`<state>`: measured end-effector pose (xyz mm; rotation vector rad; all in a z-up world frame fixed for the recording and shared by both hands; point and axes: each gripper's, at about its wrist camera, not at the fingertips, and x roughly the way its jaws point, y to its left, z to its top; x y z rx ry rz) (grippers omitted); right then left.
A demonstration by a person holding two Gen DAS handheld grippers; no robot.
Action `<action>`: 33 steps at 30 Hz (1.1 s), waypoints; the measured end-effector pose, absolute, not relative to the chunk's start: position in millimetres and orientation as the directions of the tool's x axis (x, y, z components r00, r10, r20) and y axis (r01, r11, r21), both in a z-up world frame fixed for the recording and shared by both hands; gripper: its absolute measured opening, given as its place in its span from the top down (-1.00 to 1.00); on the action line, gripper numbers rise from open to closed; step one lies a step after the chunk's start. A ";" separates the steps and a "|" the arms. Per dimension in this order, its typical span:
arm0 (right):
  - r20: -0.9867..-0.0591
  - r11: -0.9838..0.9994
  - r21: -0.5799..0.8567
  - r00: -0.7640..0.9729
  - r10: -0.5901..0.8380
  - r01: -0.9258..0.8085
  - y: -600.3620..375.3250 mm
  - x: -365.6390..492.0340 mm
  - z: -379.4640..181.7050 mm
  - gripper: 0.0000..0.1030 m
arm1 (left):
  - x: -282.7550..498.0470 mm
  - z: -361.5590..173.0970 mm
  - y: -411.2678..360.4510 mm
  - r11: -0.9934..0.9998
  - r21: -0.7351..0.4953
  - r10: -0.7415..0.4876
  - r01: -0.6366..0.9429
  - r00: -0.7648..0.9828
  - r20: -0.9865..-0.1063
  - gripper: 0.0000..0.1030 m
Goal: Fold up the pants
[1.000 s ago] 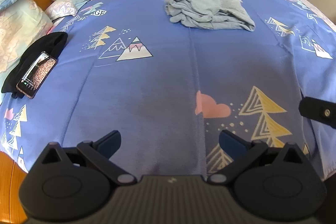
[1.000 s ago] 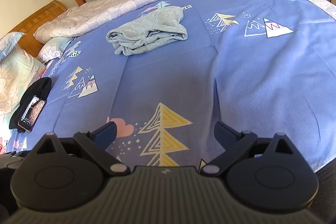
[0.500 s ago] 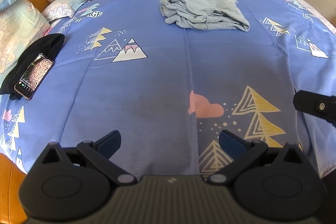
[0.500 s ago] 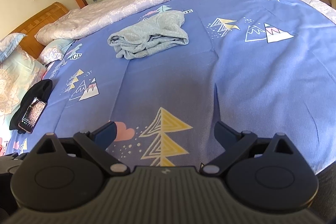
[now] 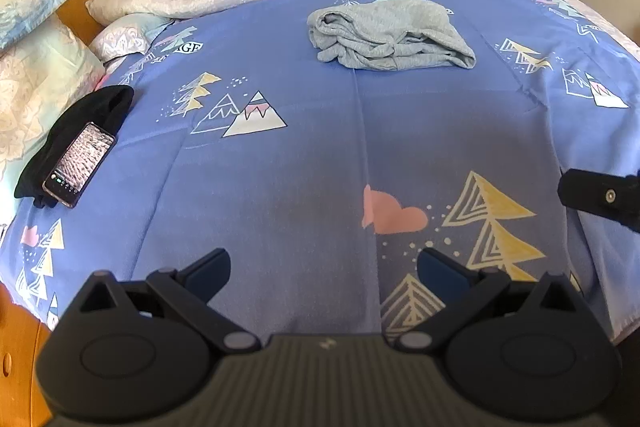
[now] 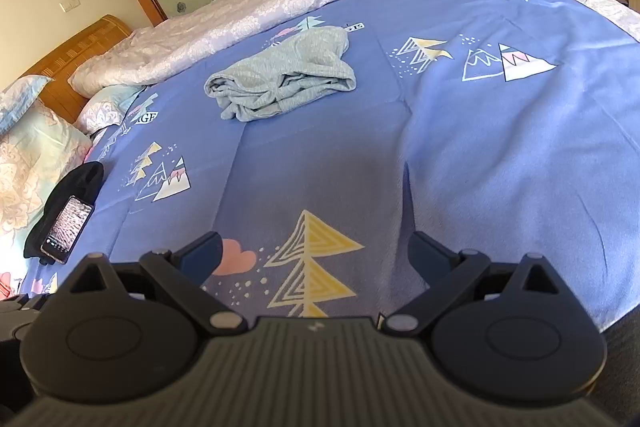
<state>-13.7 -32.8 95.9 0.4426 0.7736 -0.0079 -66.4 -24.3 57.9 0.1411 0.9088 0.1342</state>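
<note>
Grey pants (image 5: 390,33) lie crumpled on the bedspread

Both wrist cameras look from the near edge of the bed (image 5: 280,195) toward its far edge, low over the blue cover. The left wrist view faces squarely across; the right wrist view sits further right, angled left. Both share the grey pants (image 5: 388,33) (image 6: 280,81) and the phone (image 5: 78,165) (image 6: 68,229) by the left edge.
</note>
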 end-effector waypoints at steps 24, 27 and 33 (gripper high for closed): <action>-0.683 0.901 0.399 0.710 0.171 0.167 -35.6 -14.2 92.4 -0.95 | -69.0 59.6 -20.9 0.984 0.164 0.168 -0.062 0.606 -0.777 -1.00; -0.684 0.901 0.400 0.709 0.172 0.167 -36.5 -13.8 92.1 -0.95 | -68.3 60.6 -20.9 0.984 0.169 0.170 -0.060 0.609 -0.775 -1.00; -0.685 0.900 0.402 0.707 0.175 0.167 -37.1 -14.1 91.6 -0.95 | -66.8 60.5 -22.2 0.985 0.167 0.161 -0.047 0.607 -0.779 -1.00</action>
